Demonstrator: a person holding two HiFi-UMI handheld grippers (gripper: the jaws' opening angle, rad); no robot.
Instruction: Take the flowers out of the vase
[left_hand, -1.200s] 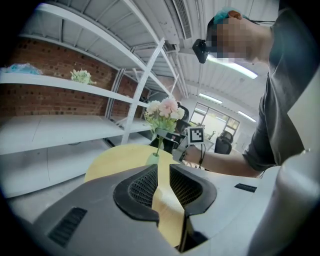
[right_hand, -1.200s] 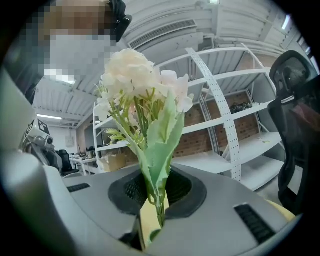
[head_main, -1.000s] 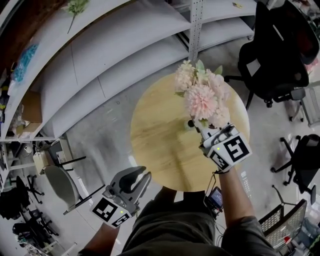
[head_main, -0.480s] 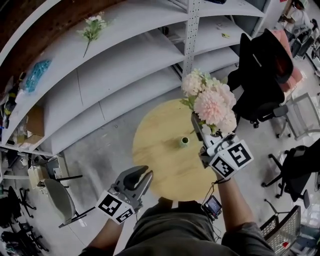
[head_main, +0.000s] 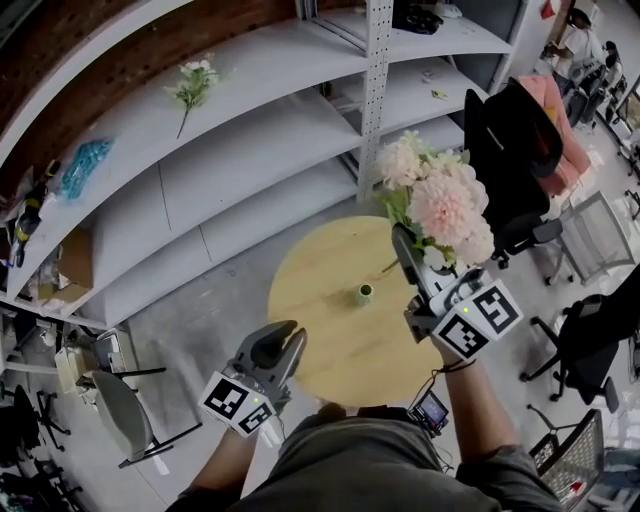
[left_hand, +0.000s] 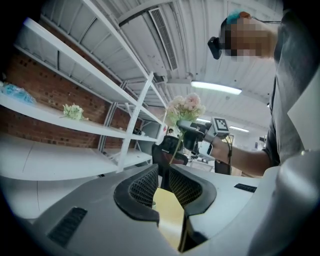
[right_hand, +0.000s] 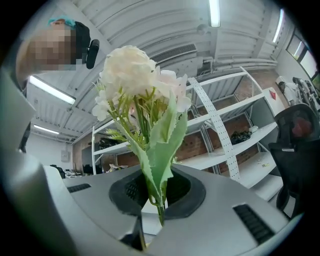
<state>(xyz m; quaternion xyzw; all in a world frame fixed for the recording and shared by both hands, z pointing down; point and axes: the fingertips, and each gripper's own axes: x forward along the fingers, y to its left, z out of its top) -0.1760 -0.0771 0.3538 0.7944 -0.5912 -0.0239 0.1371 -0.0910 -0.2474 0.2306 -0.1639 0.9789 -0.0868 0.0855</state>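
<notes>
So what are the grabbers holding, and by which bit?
The right gripper holds the flowers low on their green stems. The left gripper holds nothing; only a gap shows between its jaws.

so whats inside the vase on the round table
Nothing sticks out of the vase on the table; the flowers are up in the right gripper, stems clear of it. Its inside is too small to see into.

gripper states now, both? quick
Left gripper: jaws slightly apart, nothing between them.
Right gripper: closed on the stems of the flowers.
</notes>
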